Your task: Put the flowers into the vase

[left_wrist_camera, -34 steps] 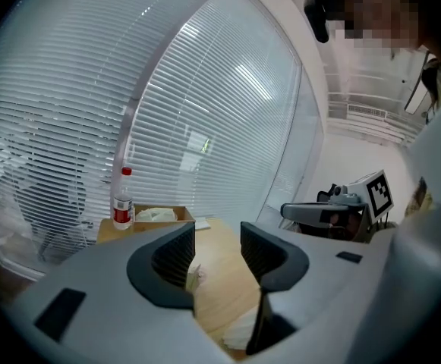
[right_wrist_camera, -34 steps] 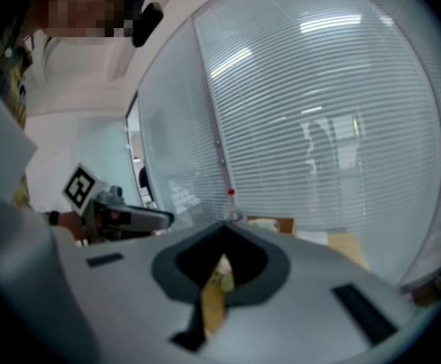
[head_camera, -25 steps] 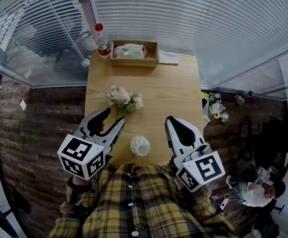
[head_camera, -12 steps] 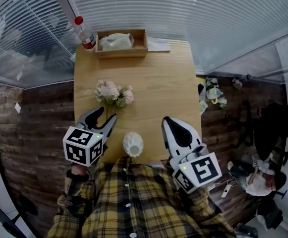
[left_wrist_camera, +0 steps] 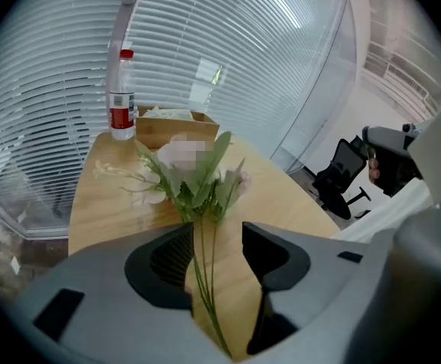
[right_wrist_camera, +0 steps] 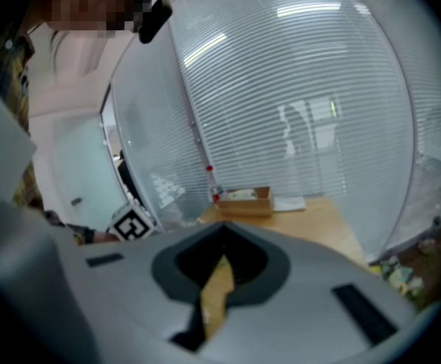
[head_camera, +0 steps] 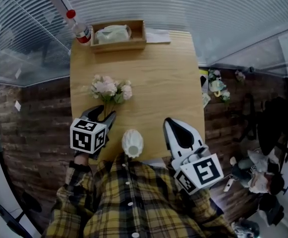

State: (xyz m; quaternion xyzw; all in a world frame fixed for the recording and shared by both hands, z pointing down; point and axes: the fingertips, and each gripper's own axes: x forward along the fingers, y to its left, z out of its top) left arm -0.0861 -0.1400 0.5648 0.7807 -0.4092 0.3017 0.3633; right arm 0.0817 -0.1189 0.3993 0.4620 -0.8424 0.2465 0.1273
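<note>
A small bunch of pale pink and white flowers point(head_camera: 109, 89) with green leaves lies on the wooden table point(head_camera: 158, 78). Its stems point(left_wrist_camera: 203, 273) point toward me. My left gripper point(head_camera: 104, 116) is open, and the stems run between its jaws, close to the left pad. In the left gripper view the blooms point(left_wrist_camera: 193, 169) lie just beyond the left gripper point(left_wrist_camera: 218, 233). A white ribbed vase point(head_camera: 132, 143) stands upright at the near table edge, between the two grippers. My right gripper point(head_camera: 173, 125) hovers to the right of the vase, shut and holding nothing point(right_wrist_camera: 222, 233).
At the far end of the table are a wooden box point(head_camera: 116, 34) holding a light bundle, a red-capped water bottle point(head_camera: 80, 29) and a sheet of paper point(head_camera: 157, 35). More flowers point(head_camera: 216, 87) lie on the floor to the right. Glass walls with blinds enclose the far side.
My left gripper has moved forward to the flowers, so its jaws now straddle the stems and stand narrower. The right gripper has hardly moved. The head view has shifted a little.
</note>
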